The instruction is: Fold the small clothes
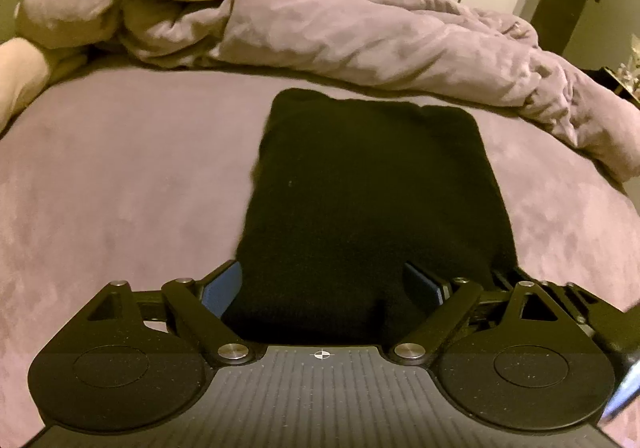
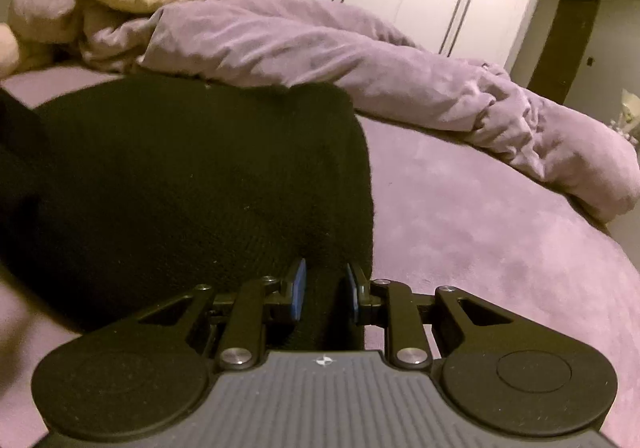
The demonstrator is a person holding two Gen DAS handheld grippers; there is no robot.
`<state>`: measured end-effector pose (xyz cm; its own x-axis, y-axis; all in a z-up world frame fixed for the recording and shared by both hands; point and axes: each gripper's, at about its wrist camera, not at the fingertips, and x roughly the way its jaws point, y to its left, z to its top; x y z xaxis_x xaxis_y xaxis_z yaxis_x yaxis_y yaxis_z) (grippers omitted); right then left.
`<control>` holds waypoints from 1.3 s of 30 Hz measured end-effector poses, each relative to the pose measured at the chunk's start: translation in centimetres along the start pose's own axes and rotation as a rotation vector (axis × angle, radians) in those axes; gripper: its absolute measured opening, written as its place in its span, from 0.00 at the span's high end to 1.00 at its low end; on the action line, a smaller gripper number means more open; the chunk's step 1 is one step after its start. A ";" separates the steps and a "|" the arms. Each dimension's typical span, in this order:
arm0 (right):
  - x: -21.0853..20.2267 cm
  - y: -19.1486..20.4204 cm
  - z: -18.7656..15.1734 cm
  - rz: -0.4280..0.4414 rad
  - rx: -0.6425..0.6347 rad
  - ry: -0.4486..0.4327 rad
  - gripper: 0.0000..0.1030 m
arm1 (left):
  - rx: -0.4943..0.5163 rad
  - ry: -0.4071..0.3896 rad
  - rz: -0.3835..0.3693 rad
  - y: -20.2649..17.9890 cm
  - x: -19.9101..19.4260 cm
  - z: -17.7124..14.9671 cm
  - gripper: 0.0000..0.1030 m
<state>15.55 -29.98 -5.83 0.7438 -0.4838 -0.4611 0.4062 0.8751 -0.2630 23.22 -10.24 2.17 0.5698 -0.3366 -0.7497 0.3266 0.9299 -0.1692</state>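
The black garment point(image 2: 180, 175) runs off the right wrist view's left edge, its folds lost in darkness

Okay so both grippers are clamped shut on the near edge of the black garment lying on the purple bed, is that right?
Not quite. Only the right gripper is shut on the black garment, as the right wrist view shows. In the left wrist view the left gripper is open, its fingers spread wide either side of the garment's near edge on the purple bed.

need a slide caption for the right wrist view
Right gripper pinches the near edge of a black knit garment on a purple bedsheet, rumpled duvet behind.
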 end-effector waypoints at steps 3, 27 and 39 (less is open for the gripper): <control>1.1 -0.8 0.9 0.030 0.043 0.042 0.80 | 0.004 0.013 0.010 -0.1 0.2 -0.1 0.10; -2.1 0.8 0.0 0.059 0.011 -0.002 0.79 | 0.045 0.088 0.177 1.5 4.5 -0.8 0.07; -1.3 1.2 0.5 0.051 -0.038 0.026 0.78 | 0.046 0.133 0.211 1.4 6.0 -0.9 0.01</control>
<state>15.32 -28.36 -5.16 0.7486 -0.4391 -0.4968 0.3472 0.8979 -0.2705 26.38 -10.83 -3.16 0.5256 -0.1102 -0.8435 0.2468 0.9687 0.0273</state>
